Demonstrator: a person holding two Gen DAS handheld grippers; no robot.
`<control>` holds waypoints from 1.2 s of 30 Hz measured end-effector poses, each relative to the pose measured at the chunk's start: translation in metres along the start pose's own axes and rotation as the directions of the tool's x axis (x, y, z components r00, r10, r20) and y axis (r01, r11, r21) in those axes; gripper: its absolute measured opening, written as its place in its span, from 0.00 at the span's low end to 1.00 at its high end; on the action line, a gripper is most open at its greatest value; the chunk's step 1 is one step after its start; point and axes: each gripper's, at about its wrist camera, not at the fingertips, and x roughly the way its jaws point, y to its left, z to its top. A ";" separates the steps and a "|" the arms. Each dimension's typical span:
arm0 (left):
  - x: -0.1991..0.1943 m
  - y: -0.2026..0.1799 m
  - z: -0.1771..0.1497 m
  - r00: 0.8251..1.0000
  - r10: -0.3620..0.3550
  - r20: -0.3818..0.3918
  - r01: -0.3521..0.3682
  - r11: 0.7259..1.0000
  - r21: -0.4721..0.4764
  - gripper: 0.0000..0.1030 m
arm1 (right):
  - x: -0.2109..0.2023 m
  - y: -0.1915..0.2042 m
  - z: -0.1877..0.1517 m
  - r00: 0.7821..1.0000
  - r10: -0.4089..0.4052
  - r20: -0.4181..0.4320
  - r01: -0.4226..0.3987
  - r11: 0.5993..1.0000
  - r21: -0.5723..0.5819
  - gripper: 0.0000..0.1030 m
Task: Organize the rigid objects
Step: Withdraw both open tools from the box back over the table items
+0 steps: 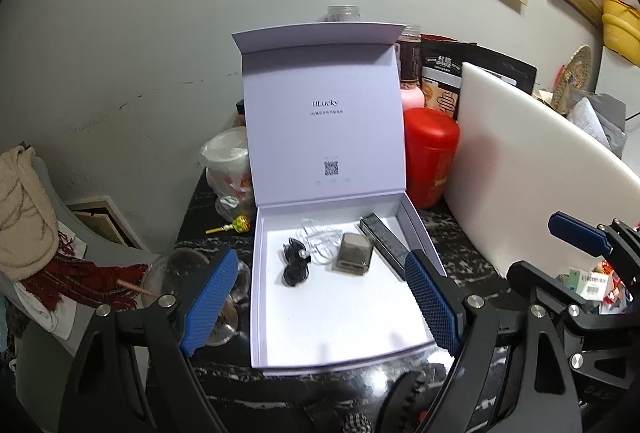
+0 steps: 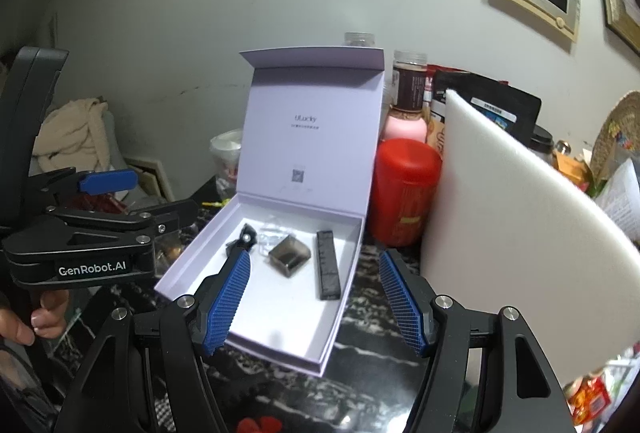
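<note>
Both claws stood wide apart and held nothing. Left claw (image 1: 322, 275) hung over the near half of the white box (image 1: 416, 225), its blue pads (image 1: 208, 301) spread about as wide as the box itself. Right claw (image 2: 316, 283) hovered at the box's near right corner, one pad over the white floor and the other over the dark marbled desk (image 2: 372, 333).

That box (image 2: 340, 325) lay open on the desk, its lid (image 1: 324, 125) standing upright at the back with a printed name and a square code on its inner face. Four things lay in the far part of the box. A bundle of black cable (image 1: 295, 263) sat on the left, with a loose clear cable (image 1: 320, 239) just beside it and partly behind. A small smoky see-through case (image 1: 354, 252) lay near the middle, and a long black bar (image 1: 386, 245) lay along the right wall, touching or nearly touching it.

Behind the box stood a red canister (image 1: 430, 157), a pink bottle (image 1: 412, 97) and a dark jar (image 2: 409, 83). A white board (image 1: 520, 169) leaned upright on the right. A glass bowl (image 1: 176, 269) sat on the desk to the left of the box.
</note>
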 end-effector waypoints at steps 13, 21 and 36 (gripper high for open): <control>-0.016 -0.006 -0.048 0.998 -0.014 -0.065 0.014 1.000 -0.001 0.83 | -0.020 0.012 -0.042 0.999 0.010 -0.044 -0.010 1.000 0.014 0.66; -0.029 -0.009 -0.075 0.996 -0.028 -0.079 0.029 1.000 0.000 0.83 | -0.032 0.018 -0.074 0.997 0.028 -0.077 -0.026 0.999 0.036 0.66; -0.030 -0.009 -0.115 0.988 -0.077 -0.133 0.076 0.997 -0.014 0.83 | -0.032 0.031 -0.122 0.988 0.081 -0.131 -0.073 0.995 0.068 0.66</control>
